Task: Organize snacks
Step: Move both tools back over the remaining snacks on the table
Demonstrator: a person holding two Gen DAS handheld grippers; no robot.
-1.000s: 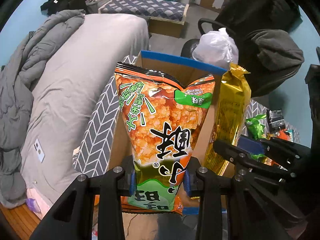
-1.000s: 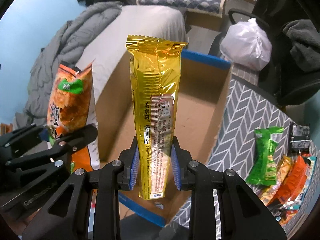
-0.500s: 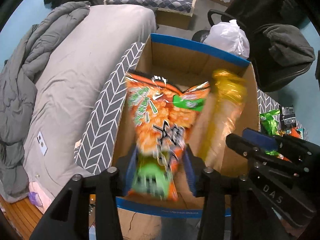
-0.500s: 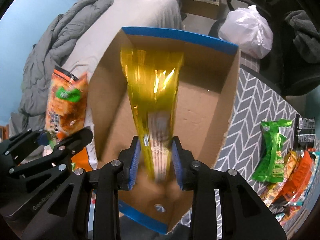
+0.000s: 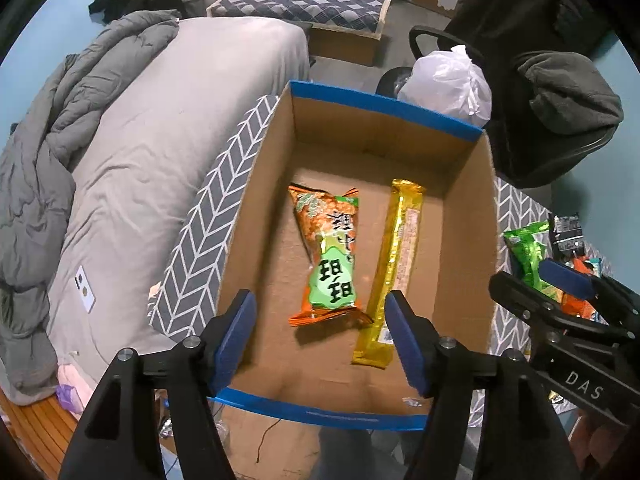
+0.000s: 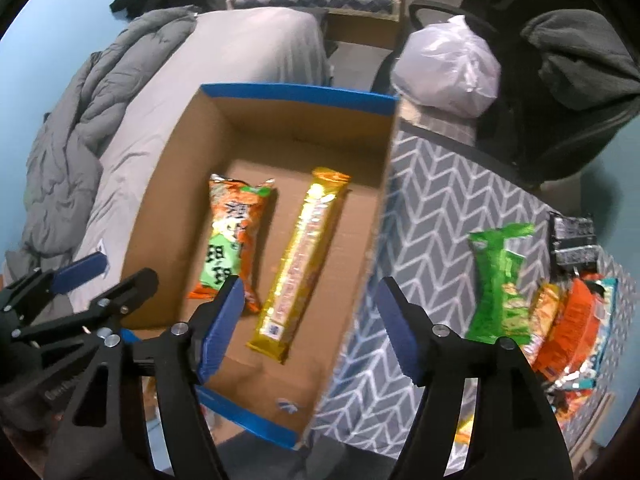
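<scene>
Both my grippers are wide open and empty. Left gripper (image 5: 318, 334) has just been opening, nothing between its blue pads (image 5: 236, 338), hanging above the near end of the box (image 5: 384, 106). Right gripper (image 6: 308, 328) has also just been opening, nothing between its pads either, over the box's right wall and the near right corner.

Orange bag (image 5: 330, 258) lies flat on the box floor, label up, long axis running near to far. Gold bar (image 5: 394, 270) lies flat just to its right, roughly parallel, near end angled slightly toward the bag. Their near ends look to be touching or almost; can't tell for sure. Both are well clear of my pads.

Box is open-topped cardboard with blue edging, sitting on a grey chevron cloth (image 6: 440, 208).

Loose snacks still out on the cloth to the right of the box: a green bag (image 6: 500, 276) closest to it, then an orange pack (image 6: 572, 328) and a few more overlapping in a pile, with a dark pack (image 6: 572, 236) beyond.

Grey bed (image 5: 160, 128) to the left of the box. White plastic bag (image 5: 448, 84) past its far edge.
</scene>
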